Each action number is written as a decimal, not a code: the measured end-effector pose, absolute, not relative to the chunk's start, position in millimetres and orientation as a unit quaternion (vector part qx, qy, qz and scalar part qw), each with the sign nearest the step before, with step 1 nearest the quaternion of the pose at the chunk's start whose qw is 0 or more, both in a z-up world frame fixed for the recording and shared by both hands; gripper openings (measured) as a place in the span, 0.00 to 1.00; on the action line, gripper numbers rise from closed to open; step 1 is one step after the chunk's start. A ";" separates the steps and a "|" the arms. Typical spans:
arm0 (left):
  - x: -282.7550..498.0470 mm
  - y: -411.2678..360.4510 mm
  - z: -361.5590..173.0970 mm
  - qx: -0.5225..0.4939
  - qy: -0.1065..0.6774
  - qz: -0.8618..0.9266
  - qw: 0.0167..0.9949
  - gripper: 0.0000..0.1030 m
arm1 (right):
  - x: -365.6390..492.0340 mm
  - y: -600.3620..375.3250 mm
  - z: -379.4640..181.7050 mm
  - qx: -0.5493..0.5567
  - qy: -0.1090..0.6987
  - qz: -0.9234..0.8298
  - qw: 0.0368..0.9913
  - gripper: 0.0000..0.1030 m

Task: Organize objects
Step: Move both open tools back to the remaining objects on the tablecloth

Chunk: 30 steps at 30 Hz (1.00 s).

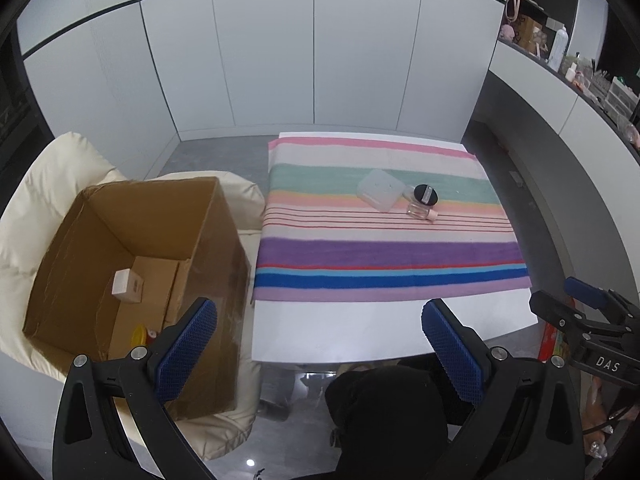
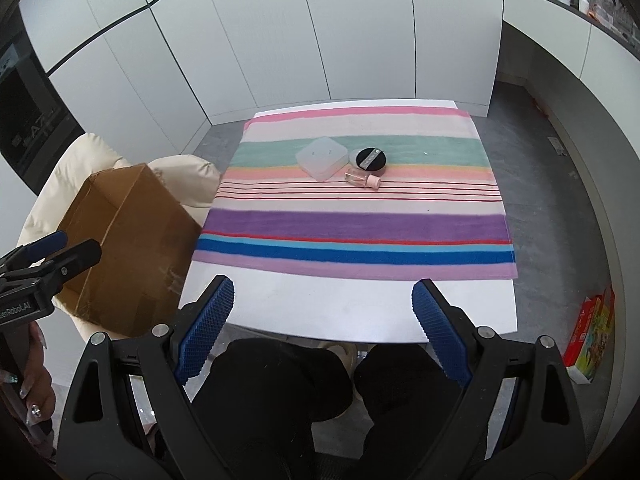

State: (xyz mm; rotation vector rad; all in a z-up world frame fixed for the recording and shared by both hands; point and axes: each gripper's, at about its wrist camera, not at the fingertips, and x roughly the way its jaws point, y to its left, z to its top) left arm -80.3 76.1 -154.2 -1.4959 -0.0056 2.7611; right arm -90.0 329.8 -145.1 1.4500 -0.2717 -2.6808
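Three small items lie together on the striped cloth (image 2: 352, 220): a clear square plastic case (image 2: 321, 157), a round black-lidded compact (image 2: 370, 159) and a small glass bottle with a pink cap (image 2: 363, 178). The left wrist view shows the same case (image 1: 380, 189), compact (image 1: 425, 195) and bottle (image 1: 422, 212). My left gripper (image 1: 320, 340) hangs open near the table's front edge, beside the brown cardboard box (image 1: 132, 264). My right gripper (image 2: 323, 310) is open too, over the front edge, well short of the items. Neither holds anything.
The box rests on a cream padded chair (image 1: 48, 208) left of the white table (image 2: 320, 304); inside it lie a small white-and-tan box (image 1: 128, 286) and a yellow item (image 1: 140, 334). A person's dark-clad knees (image 2: 320, 392) are below. A colourful box (image 2: 590, 332) lies on the floor.
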 end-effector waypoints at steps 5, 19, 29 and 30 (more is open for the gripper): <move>-110.4 92.6 -169.6 -0.488 0.005 0.873 0.003 1.00 | -114.8 350.6 -166.3 0.480 -0.108 -0.870 0.034 0.90; -279.5 155.4 -272.5 -0.522 0.042 0.852 0.006 1.00 | -258.2 393.9 -240.8 0.467 -0.085 -0.879 0.032 0.90; -358.2 163.8 -344.5 -0.533 0.048 0.845 0.007 0.99 | -342.5 398.0 -305.1 0.482 -0.052 -0.873 0.056 0.89; -364.9 162.4 -349.1 -0.533 0.048 0.844 0.008 0.99 | -349.5 396.8 -307.3 0.481 -0.047 -0.873 0.061 0.89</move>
